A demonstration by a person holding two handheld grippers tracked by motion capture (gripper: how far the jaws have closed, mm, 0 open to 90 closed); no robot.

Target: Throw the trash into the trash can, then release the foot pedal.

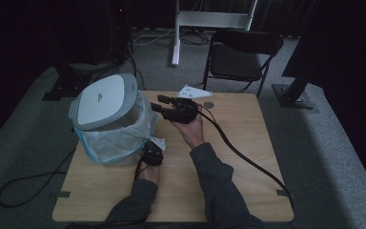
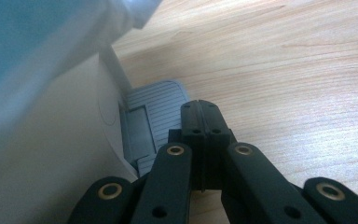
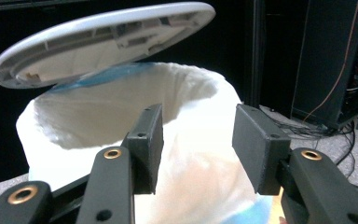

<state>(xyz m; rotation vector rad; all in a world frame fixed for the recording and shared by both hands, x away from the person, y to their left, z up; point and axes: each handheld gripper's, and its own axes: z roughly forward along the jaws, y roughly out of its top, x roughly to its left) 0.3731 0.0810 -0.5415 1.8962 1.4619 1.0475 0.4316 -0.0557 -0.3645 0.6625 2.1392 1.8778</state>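
High view: a pedal bin [image 1: 116, 121] stands at the far left of the wooden table [image 1: 238, 157], lined with a pale plastic bag [image 1: 124, 136] turned down over its rim, its grey-white lid [image 1: 102, 100] tipped up over the opening. The left gripper [image 1: 152, 153] sits low at the bin's near right side; in the left gripper view its jaws are pressed flat together, gripping nothing, with their tips resting on or just above the ribbed grey foot pedal [image 2: 156, 109] at the bin's base. The right gripper [image 1: 167, 106] hovers just right of the bin's mouth, and the right gripper view shows its jaws standing partly apart and empty, aimed at the bag's rim [image 3: 121, 93] beneath the raised lid [image 3: 102, 42]. The likeliest trouble, as I judge it, is the left gripper sliding off the narrow pedal, which would drop the lid onto the right gripper if it reaches in. A jaw could also snag the loose liner and drag it off the rim, or a sideways shove could shift the light bin across the table. A small round object [image 1: 209, 104] lies at the far edge, well apart.
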